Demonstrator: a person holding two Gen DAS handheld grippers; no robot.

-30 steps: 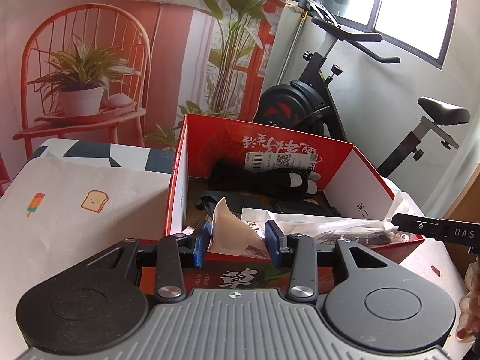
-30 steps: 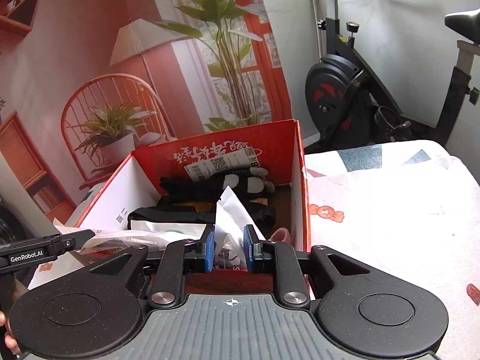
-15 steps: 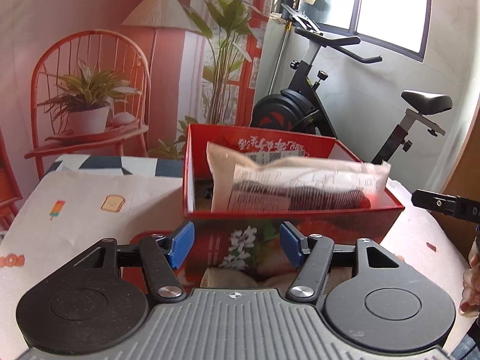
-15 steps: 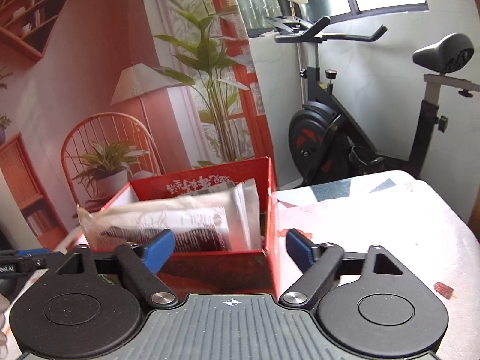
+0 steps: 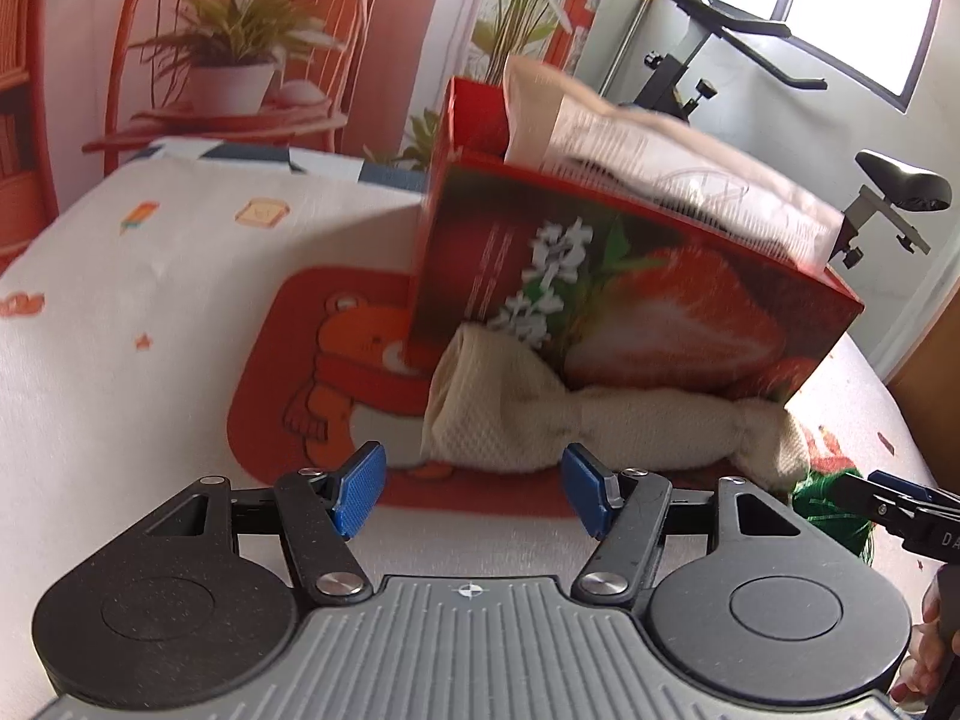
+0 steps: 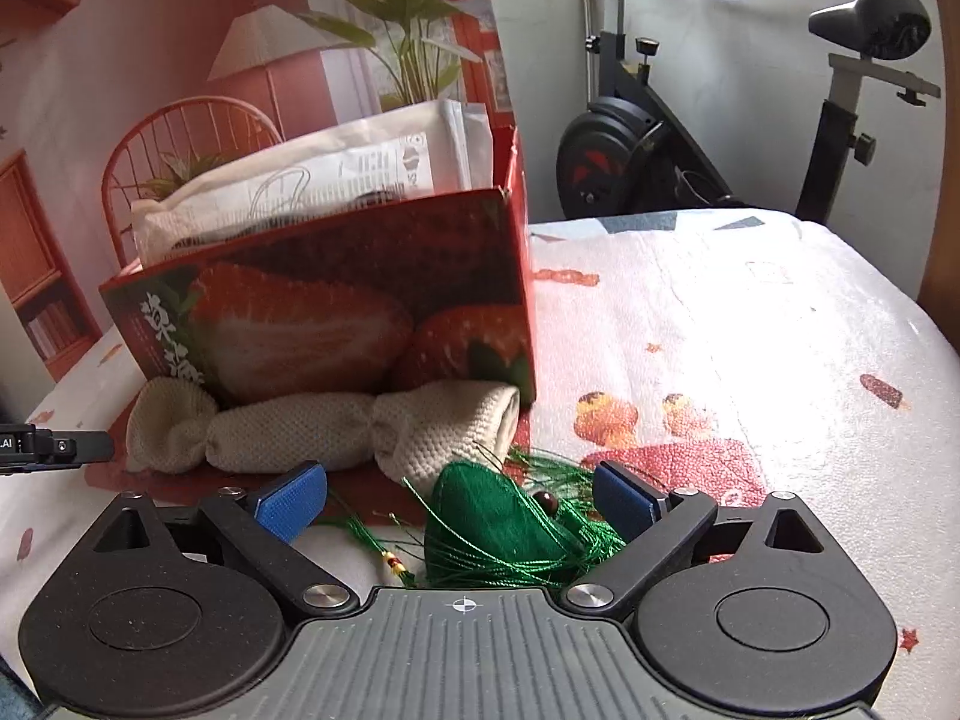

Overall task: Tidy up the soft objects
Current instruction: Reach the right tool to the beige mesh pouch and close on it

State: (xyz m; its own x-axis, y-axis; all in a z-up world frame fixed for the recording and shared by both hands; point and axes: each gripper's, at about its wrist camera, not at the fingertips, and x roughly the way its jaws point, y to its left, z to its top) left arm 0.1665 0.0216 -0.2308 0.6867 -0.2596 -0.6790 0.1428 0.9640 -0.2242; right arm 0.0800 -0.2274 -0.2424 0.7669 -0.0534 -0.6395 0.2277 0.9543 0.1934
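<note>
A red strawberry box (image 5: 630, 312) (image 6: 336, 312) stands on the table with a clear plastic packet (image 5: 660, 162) (image 6: 312, 174) sticking out of its top. A beige knitted sock (image 5: 540, 414) (image 6: 300, 426) lies against the box's front. My left gripper (image 5: 471, 480) is open just short of the sock, nothing between its pads. The jaws of my right gripper (image 6: 459, 498) are opening. A green tasselled sachet (image 6: 498, 522) (image 5: 828, 504) lies between them, not pressed.
A red bear mat (image 5: 312, 360) lies under the box on the printed tablecloth (image 6: 720, 330). An exercise bike (image 6: 648, 138) stands behind the table on the right. A hand (image 5: 924, 660) shows at the left wrist view's right edge.
Both grippers let go of the plastic packet, which now rests in the box. Both opened, drew back and sank to the box's front, facing the sock and the green sachet.
</note>
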